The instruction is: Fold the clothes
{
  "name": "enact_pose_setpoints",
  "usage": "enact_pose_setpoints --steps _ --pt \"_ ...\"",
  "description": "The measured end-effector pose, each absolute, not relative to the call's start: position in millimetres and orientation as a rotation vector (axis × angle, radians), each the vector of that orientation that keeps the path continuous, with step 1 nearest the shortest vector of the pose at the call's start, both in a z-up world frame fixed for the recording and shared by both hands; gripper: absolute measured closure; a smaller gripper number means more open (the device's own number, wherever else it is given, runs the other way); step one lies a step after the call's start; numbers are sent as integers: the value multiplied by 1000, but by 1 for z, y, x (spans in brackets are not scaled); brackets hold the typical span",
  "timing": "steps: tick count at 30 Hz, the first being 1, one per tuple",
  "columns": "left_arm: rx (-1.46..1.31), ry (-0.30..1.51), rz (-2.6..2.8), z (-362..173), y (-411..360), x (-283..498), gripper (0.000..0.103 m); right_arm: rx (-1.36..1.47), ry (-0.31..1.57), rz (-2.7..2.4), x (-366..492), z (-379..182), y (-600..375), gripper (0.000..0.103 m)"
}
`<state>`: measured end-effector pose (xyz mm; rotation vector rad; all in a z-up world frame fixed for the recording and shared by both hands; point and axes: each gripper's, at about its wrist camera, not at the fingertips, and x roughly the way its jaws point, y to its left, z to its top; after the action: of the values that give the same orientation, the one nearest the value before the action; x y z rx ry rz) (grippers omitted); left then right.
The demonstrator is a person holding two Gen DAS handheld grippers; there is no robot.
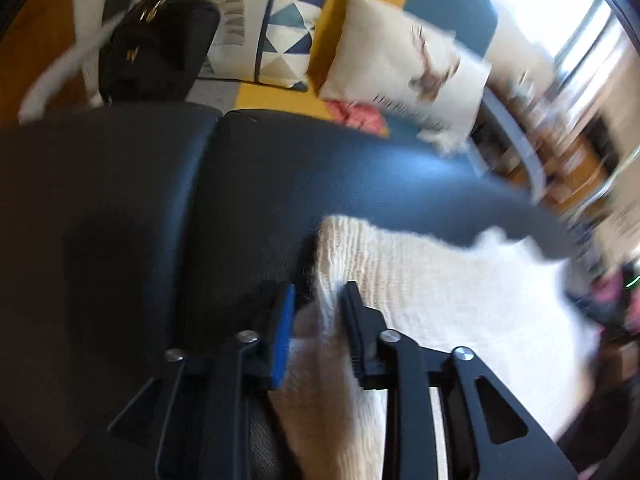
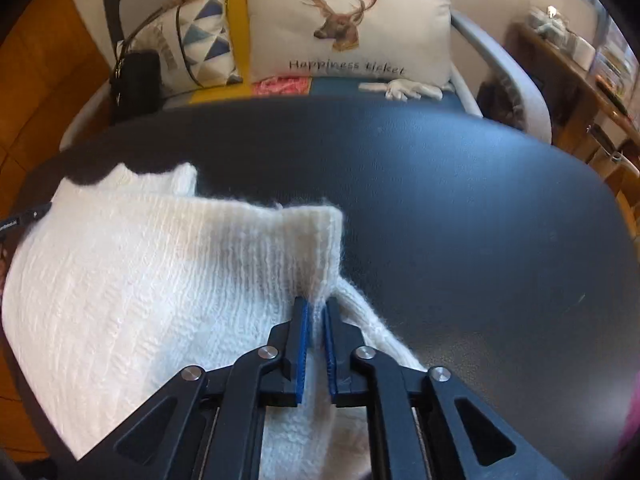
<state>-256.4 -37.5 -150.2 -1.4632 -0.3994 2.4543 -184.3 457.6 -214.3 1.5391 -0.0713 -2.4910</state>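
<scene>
A cream ribbed knit sweater (image 2: pixel 140 280) lies on a black table (image 2: pixel 440 200). My right gripper (image 2: pixel 316 308) is shut on a bunched fold of the sweater near its right edge, with knit pinched between the blue pads. In the left wrist view the same sweater (image 1: pixel 440 300) spreads to the right, blurred by motion. My left gripper (image 1: pixel 320 296) has a fold of the knit between its fingers; the jaws stand a little apart around the thick cloth. The table (image 1: pixel 160 200) shows dark to the left of it.
Behind the table stands a sofa with a deer-print cushion (image 2: pixel 348 28), a triangle-pattern cushion (image 2: pixel 200 40) and a black handbag (image 2: pixel 136 80). A pink cloth (image 2: pixel 280 86) and a white cloth (image 2: pixel 400 90) lie on the seat. A wooden shelf (image 2: pixel 580 64) stands at the right.
</scene>
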Motion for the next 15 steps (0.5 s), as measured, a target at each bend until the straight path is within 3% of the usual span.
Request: enact_pose_setpoints --steps 2,5,8,15 --pt "-1414 -513 2442 -146 -57 -238 54 1475 -163 -2553 -175 -198 469 83" --pt "-1361 -582 2364 -143 -85 -195 54 1351 -198 -2539 -146 -172 464 78" --pt "-1369 -503 2279 -146 -86 -149 54 1241 -209 -2493 -113 -149 451 78" --pt "-1434 -526 2134 -176 -78 -98 54 1291 -282 -2368 -66 -166 398 78"
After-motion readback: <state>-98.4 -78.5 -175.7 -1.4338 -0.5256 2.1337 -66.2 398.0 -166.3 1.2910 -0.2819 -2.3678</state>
